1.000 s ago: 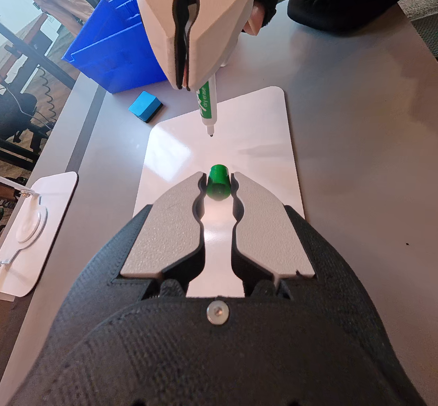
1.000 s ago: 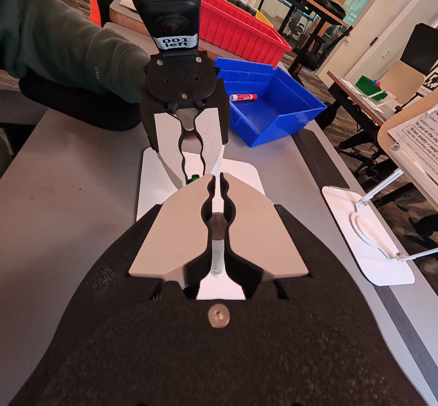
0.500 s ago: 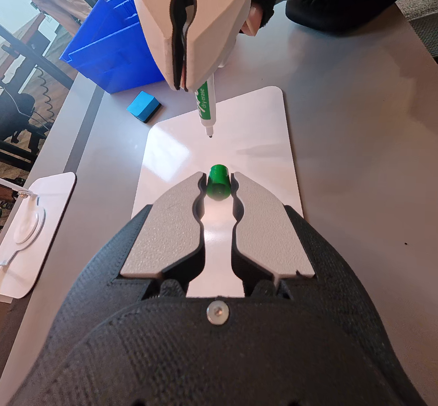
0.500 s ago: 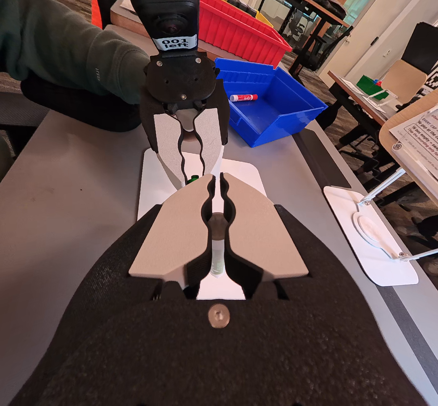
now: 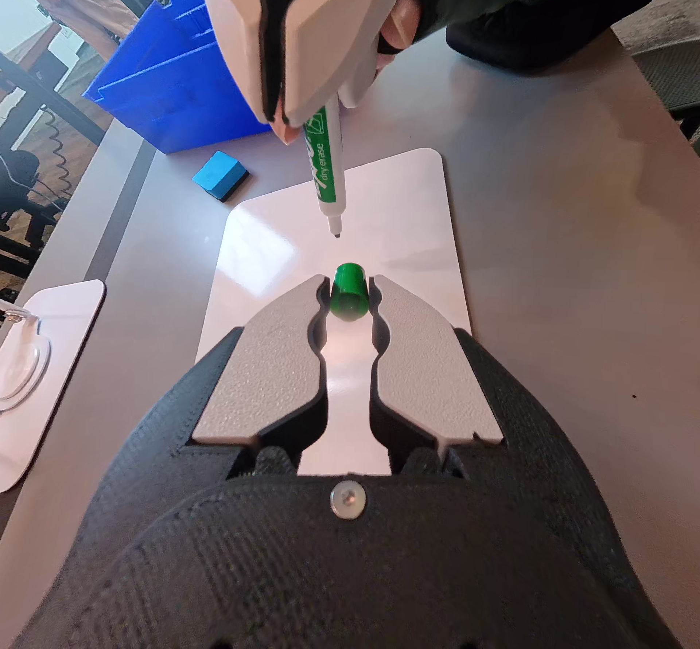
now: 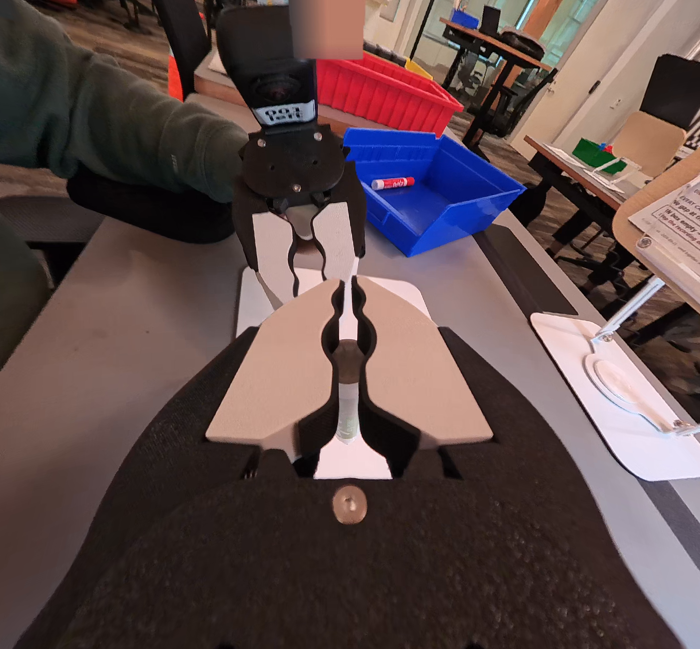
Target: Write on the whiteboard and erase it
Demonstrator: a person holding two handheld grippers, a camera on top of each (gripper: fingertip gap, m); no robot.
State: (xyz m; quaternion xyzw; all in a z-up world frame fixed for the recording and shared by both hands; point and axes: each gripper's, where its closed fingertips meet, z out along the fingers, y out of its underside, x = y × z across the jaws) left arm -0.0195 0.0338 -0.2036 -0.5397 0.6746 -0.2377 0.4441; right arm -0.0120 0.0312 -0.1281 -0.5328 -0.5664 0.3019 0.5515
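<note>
A white whiteboard (image 5: 397, 206) lies flat on the grey table (image 5: 549, 252), with no marks showing on it. My left gripper (image 5: 347, 282) is shut on a green marker cap (image 5: 347, 292) over the board's near half. My right gripper (image 5: 280, 123) faces it from the far side, shut on a green dry-erase marker (image 5: 327, 172) that points tip down at the board's middle. I cannot tell whether the tip touches. In the right wrist view the right gripper (image 6: 347, 282) clamps the marker barrel (image 6: 348, 403), with the left gripper (image 6: 303, 278) opposite. A blue eraser (image 5: 221, 180) lies left of the board.
A blue bin (image 6: 435, 206) holding a red-and-white stick (image 6: 392, 183) stands beyond the board, with a red bin (image 6: 378, 93) behind it. A white stand base (image 5: 49, 365) sits at the table's edge and also shows in the right wrist view (image 6: 606, 384). A person's green sleeve (image 6: 113, 131) is on the far side. Across from one pair of fingers to the other is roughly 8 centimeters. About 25 centimeters separates my left fingertips from the blue eraser (image 5: 221, 180).
The right gripper has tilted and moved closer to the left one. The marker tip has come slightly nearer the cap over the board. The left gripper still holds the cap.
</note>
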